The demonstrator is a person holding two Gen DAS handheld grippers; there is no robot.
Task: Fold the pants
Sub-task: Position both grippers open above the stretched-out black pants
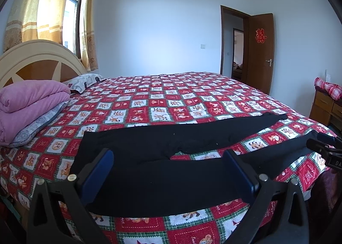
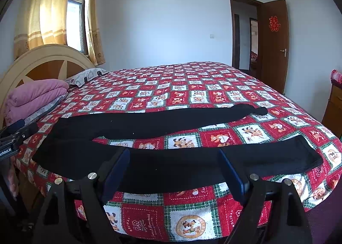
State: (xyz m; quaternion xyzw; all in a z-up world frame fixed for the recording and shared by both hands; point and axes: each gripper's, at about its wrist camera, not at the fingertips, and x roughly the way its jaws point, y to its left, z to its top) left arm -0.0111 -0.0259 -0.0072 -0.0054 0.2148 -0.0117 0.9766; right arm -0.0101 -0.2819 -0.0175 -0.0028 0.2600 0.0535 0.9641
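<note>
Lying near bedspread (image 2: 213,98) edge, black pants (image 2: 149,124), tongs (image 2: 174,171) spread

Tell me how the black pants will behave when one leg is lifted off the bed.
The black pants lie flat and follow the bedspread, so they will probably go limp and drape from the fingers. The thin, soft-looking fabric suggests they are light. The long leg will likely trail and drag across the cover.
</note>
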